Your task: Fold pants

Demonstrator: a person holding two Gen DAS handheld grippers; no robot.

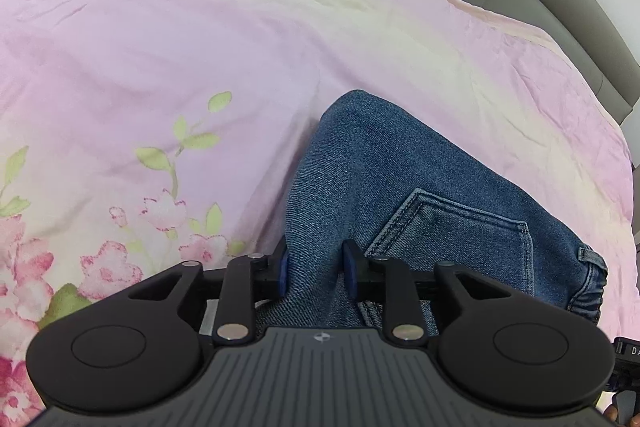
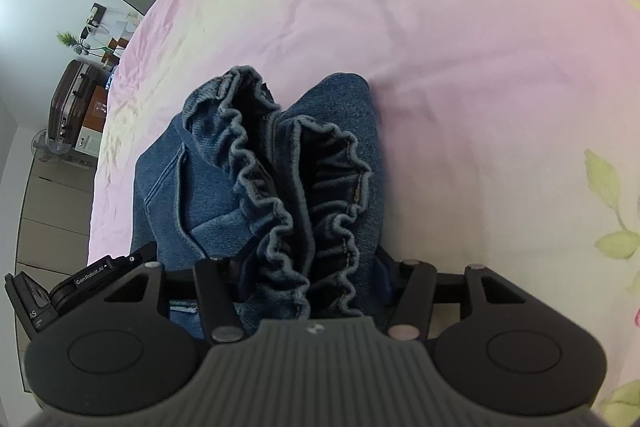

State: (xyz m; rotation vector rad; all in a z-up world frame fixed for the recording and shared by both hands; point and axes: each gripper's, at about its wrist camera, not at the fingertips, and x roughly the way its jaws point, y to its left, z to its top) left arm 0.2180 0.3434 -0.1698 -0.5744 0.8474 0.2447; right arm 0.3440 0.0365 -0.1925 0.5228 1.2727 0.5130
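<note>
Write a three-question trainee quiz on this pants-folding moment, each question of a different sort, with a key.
1. True or false: the left gripper is closed on the jeans.
2. The jeans lie on: A) a wooden floor B) a pink floral bedspread C) a glass table.
3. Fill in: the right gripper grips the jeans at the ruffled elastic ____.

Key: 1 true; 2 B; 3 waistband.

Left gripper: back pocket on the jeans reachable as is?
Probably not yet: the left gripper is shut on the jeans. The back pocket lies uncovered just beyond its fingertips, so once it lets go the way looks free.
</note>
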